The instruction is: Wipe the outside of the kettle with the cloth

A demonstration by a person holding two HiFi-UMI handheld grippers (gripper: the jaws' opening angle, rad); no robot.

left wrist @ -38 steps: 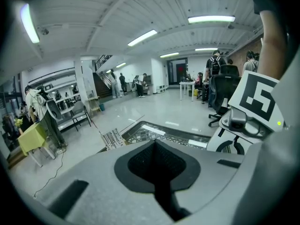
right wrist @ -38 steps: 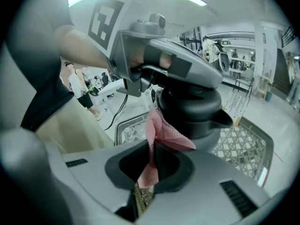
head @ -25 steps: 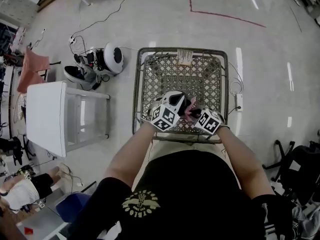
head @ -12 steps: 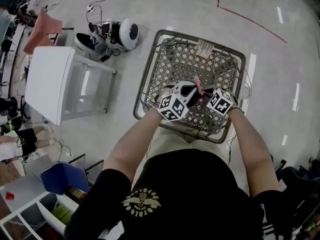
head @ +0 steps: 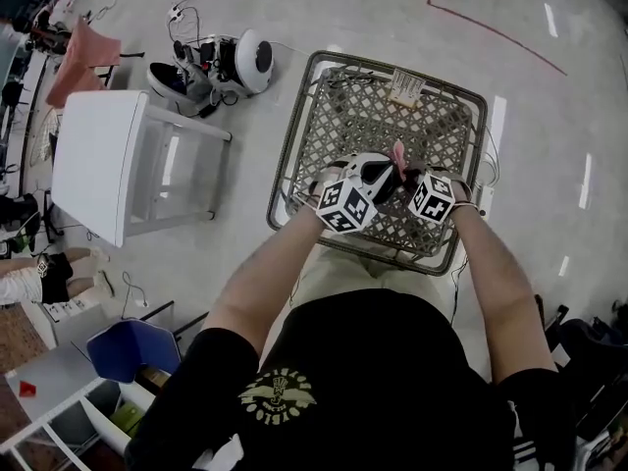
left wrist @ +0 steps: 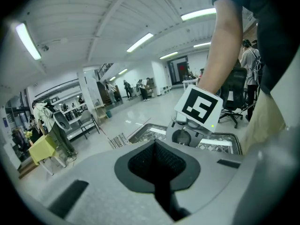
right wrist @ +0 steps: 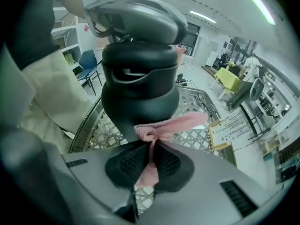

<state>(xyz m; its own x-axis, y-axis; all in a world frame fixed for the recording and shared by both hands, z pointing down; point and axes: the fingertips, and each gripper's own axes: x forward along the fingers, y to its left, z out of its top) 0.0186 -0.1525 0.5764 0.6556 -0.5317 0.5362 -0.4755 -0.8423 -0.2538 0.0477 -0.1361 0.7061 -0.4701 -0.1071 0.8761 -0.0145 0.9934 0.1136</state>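
A black kettle (right wrist: 140, 93) is over the lattice table (head: 334, 126), between my two grippers (head: 378, 180). My right gripper (right wrist: 151, 146) is shut on a pink cloth (right wrist: 154, 135). The bunched cloth lies against the kettle's lower side, and one end (head: 397, 153) sticks out past it. The jaws of my left gripper (left wrist: 155, 144) are together, with nothing showing between them. In the right gripper view its grey body (right wrist: 136, 13) sits over the top of the kettle. Whether it grips the kettle is hidden. The right gripper's marker cube (left wrist: 199, 108) faces the left gripper view.
A white side table (head: 98, 175) stands to the left of the lattice table. A round white device (head: 253, 62), shoes and cables lie on the floor beyond. A paper tag (head: 404, 88) sits at the table's far edge. A blue chair (head: 128, 346) stands near left.
My right gripper has rolled and slid down along the kettle with the cloth. The cloth's free end now pokes out on the far side. The left gripper has kept its place.
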